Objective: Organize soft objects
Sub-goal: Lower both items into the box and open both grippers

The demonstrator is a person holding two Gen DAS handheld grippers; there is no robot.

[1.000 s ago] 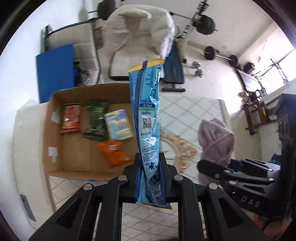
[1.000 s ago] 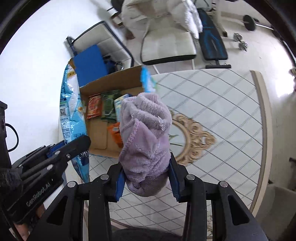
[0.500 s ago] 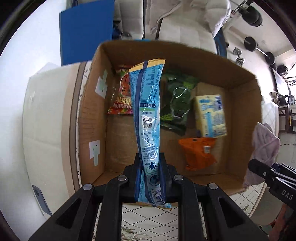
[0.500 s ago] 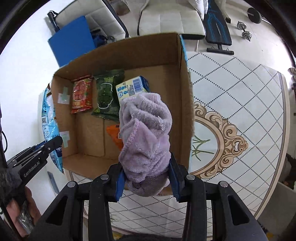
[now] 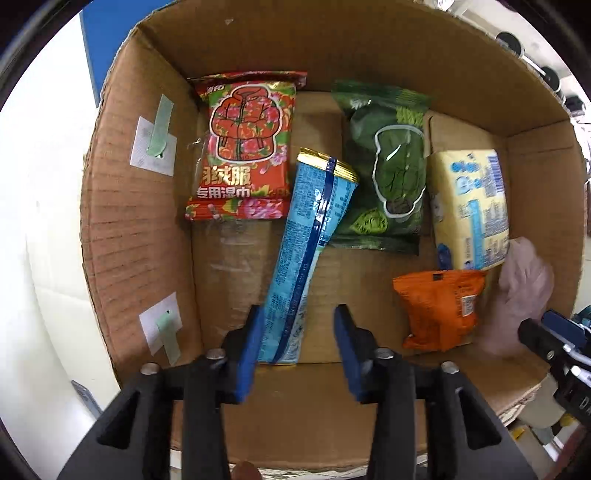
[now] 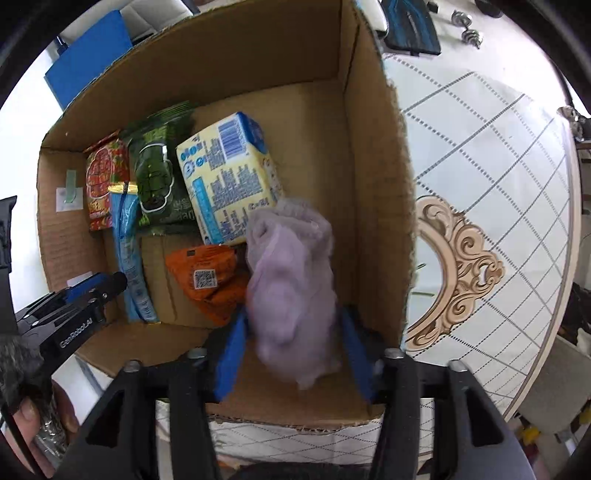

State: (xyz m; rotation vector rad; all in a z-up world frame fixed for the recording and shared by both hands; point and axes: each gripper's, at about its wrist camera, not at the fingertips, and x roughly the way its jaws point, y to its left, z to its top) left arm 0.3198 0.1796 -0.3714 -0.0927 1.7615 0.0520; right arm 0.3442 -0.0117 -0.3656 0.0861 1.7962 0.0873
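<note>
Purple cloth (image 6: 291, 280) looking blurred between the spread-apart right tool (image 6: 293, 354), blue pkt (image 5: 306, 258) leaning against one pad of the released left tool (image 5: 295, 350), both inside the cardboard box (image 6: 373, 192) w/ four other pkts.

A home room: ornate patterned table (image 6: 480, 155), dumbbells (image 6: 466, 25) and a weight bench (image 6: 410, 26) behind.

Both the left tongs (image 5: 297, 343) and right tongs (image 6: 291, 350) stand spread apart, gripping nothing.
</note>
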